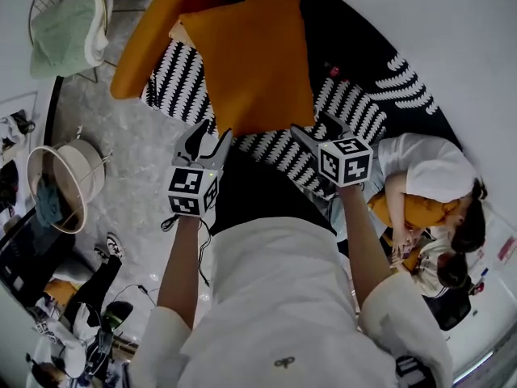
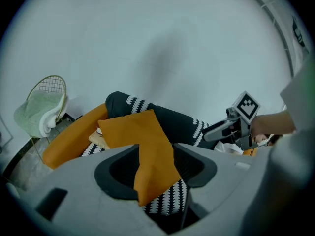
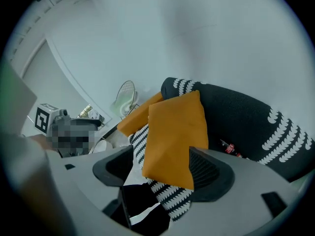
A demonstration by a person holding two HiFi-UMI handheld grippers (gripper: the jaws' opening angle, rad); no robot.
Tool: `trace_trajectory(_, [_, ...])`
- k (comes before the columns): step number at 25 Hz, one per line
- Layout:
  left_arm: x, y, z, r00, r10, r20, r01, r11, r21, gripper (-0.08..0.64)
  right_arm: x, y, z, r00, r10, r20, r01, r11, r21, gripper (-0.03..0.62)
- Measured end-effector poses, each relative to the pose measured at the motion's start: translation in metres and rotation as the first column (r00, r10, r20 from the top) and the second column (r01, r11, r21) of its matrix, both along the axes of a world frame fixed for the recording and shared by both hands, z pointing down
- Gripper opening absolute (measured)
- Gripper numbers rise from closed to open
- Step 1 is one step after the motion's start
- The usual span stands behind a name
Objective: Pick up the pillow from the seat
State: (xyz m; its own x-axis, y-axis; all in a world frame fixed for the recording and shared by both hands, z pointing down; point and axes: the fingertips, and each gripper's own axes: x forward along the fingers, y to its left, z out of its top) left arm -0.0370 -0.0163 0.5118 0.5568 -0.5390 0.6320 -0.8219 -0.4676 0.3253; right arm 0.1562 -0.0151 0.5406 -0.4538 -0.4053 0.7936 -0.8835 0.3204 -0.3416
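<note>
Between the jaws of the left gripper [image 2: 157, 168] nothing was clamped: the two pads stood wide apart, and the near-left corner of the orange pillow [image 2: 147, 141] hung in the gap without my being able to say that it touched either pad. The right gripper [image 3: 162, 168] was the same, its jaws spread and bare, lined up on the pillow's near-right corner. From over the person's shoulder both grippers sat just at the pillow's near edge, the left gripper [image 1: 212, 140] and the right gripper [image 1: 317, 129] a pillow's breadth apart.

The pillow [image 1: 254, 63] lay in the middle of the black-and-white patterned seat [image 1: 355, 111], its far edge propped towards the backrest and its left side overlapping a second orange cushion [image 1: 149, 35] that ran off the seat's left edge.

It looked light, plump and soft, with a plain cloth cover. I judged that it would sag and fold rather than hold its shape, so a pinch deep on each near corner, taking cover and filling together, seemed safer than a nip at the seam. A small bottle [image 3: 229, 148] lay on the seat by the pillow's right edge, and a careless lift might have knocked it.
</note>
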Motion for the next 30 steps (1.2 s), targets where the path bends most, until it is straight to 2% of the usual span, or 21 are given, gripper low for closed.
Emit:
trace_trajectory(4, [0.011, -0.016, 0.02, 0.996, 0.087, -0.028, -0.088, 0.995, -0.042, 0.278, 0.002, -0.024, 0.019, 1.0, 0.009, -0.017, -0.009, 1.0, -0.006, 0.325])
trace_trajectory(7, [0.013, -0.026, 0.033, 0.993, 0.112, -0.032, -0.114, 0.991, -0.065, 0.305, 0.003, -0.039, 0.035, 0.999, 0.002, -0.038, -0.003, 1.0, -0.021, 0.338])
trace_trajectory(16, [-0.006, -0.056, 0.089, 0.996, 0.08, -0.032, -0.084, 0.983, -0.166, 0.374, 0.005, -0.077, 0.082, 0.995, -0.027, -0.101, 0.02, 0.998, -0.065, 0.371])
trace_trajectory(26, [-0.02, -0.077, 0.151, 0.999, 0.035, 0.0, -0.035, 0.97, -0.24, 0.441, 0.014, -0.103, 0.133, 0.989, -0.05, -0.137, 0.034, 0.993, -0.113, 0.394])
trace_trajectory(30, [-0.019, -0.079, 0.178, 1.0, -0.009, -0.029, 0.0, 0.958, -0.286, 0.464, 0.022, -0.11, 0.16, 0.987, -0.058, -0.153, 0.037, 0.99, -0.138, 0.411])
